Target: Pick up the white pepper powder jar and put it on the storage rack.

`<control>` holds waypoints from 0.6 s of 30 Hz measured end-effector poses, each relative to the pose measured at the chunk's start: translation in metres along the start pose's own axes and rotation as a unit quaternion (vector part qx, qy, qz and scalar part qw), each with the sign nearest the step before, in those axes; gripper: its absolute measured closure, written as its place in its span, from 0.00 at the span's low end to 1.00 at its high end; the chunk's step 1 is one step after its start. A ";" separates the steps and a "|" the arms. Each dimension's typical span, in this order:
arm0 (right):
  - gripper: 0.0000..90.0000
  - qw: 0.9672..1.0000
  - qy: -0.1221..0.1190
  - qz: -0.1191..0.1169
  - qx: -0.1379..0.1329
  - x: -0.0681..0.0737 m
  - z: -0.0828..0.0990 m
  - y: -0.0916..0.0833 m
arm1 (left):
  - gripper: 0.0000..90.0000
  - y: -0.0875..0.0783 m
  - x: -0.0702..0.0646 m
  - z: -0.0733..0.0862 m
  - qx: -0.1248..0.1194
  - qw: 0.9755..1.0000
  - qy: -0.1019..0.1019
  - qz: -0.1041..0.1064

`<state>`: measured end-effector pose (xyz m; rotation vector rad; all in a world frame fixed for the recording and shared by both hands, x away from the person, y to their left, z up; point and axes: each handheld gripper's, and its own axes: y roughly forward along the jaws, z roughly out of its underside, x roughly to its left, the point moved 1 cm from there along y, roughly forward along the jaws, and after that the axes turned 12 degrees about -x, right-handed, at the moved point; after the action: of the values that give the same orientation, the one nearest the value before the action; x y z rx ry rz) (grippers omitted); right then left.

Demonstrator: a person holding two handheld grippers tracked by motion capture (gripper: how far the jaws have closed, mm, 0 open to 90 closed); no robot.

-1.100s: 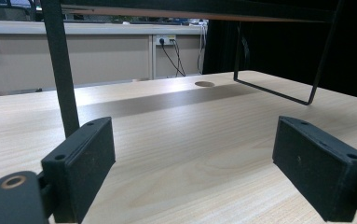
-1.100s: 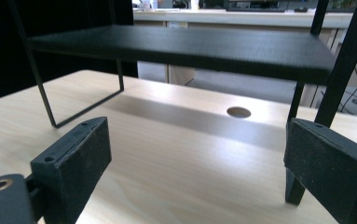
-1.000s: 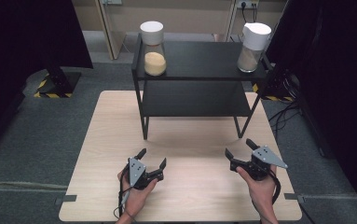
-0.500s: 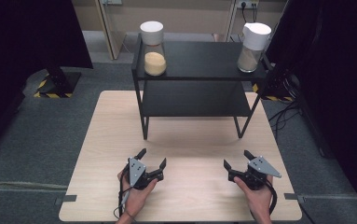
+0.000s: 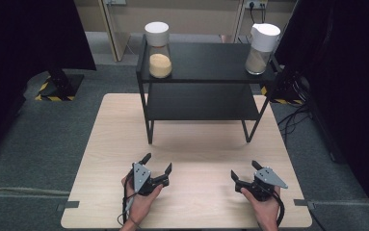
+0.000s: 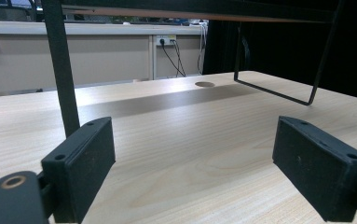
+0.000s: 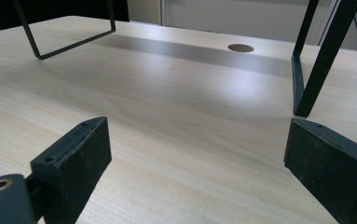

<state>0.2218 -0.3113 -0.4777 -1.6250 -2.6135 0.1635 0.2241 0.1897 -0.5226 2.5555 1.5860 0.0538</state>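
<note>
Two jars with white lids stand on the top of a black two-tier shelf: one at its left end holds yellow grains, the other at its right end holds a pale beige fill. My left gripper rests low on the wooden table near the front, open, nothing between its pads. My right gripper lies to the right at the same depth, also open and empty, its pads wide apart. Both point toward the shelf.
The shelf's thin black legs rise ahead of both grippers. A round cable hole sits in the tabletop behind the shelf. Dark curtains flank the table, and cables lie on the floor at the right.
My right gripper has drawn back toward the table's front edge and sunk lower. The left gripper has stayed where it was.
</note>
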 end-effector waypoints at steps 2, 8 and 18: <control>0.08 1.000 -0.004 0.002 0.000 0.001 0.002 -0.001 | 0.14 0.000 0.000 0.000 0.001 1.000 0.000 0.000; 0.08 1.000 -0.005 0.001 -0.001 0.001 0.002 -0.001 | 0.14 0.000 0.000 0.000 0.000 1.000 -0.001 0.000; 0.08 1.000 -0.002 0.000 -0.004 0.000 0.003 -0.002 | 0.14 0.000 0.000 0.000 0.001 1.000 0.000 0.000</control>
<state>0.2196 -0.3125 -0.4807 -1.6274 -2.6207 0.1556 0.2242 0.1894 -0.5222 2.5573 1.5878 0.0526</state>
